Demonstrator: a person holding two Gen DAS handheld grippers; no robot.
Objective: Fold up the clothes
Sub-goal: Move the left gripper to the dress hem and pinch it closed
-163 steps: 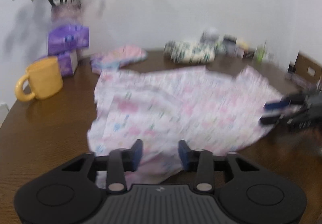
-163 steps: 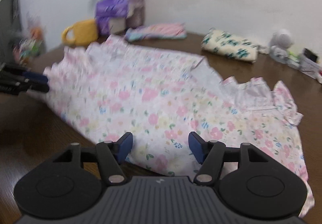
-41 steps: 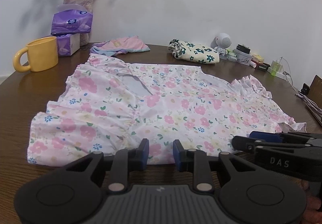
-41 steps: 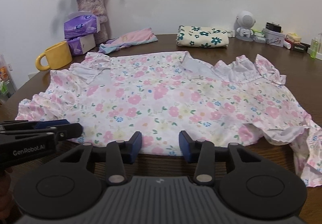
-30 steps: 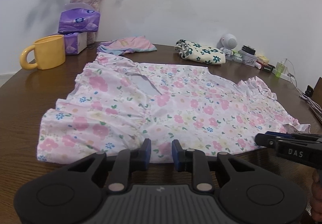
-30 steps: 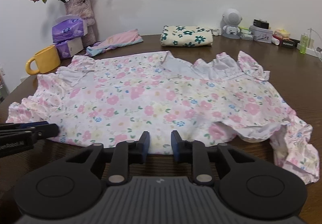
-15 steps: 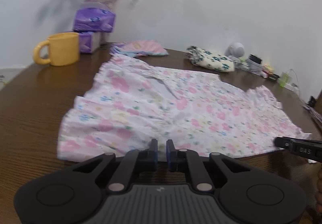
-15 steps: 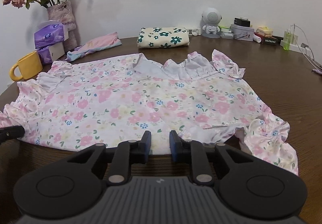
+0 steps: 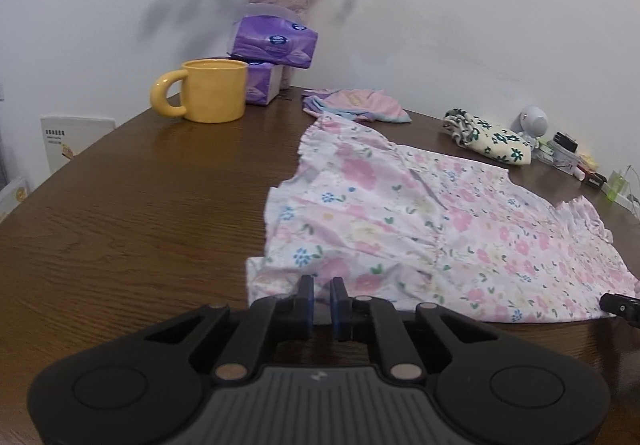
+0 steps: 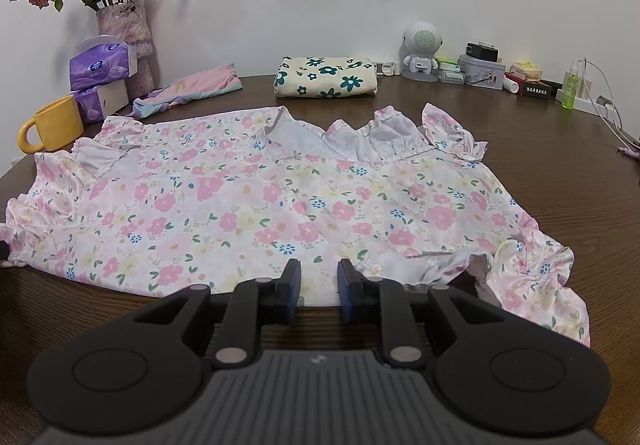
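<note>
- Dress [image 10: 280, 197] lies spread flat on the bench [image 9: 120, 205], hem nearest.
- Left gripper [image 9: 321, 303] narrow, seemingly pinching the hem (contact unclear); right gripper [image 10: 319, 287] slightly parted, empty.
- Next, likely: right grips hem too.

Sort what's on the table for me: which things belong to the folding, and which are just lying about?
Part of the job:
pink floral dress, spread flat
left gripper, nearly shut at the dress's near edge
right gripper, open at its hem

Lying about:
yellow mug
purple tissue packs
vase of flowers
green-flowered folded cloth
pink garment
white robot figure
</note>
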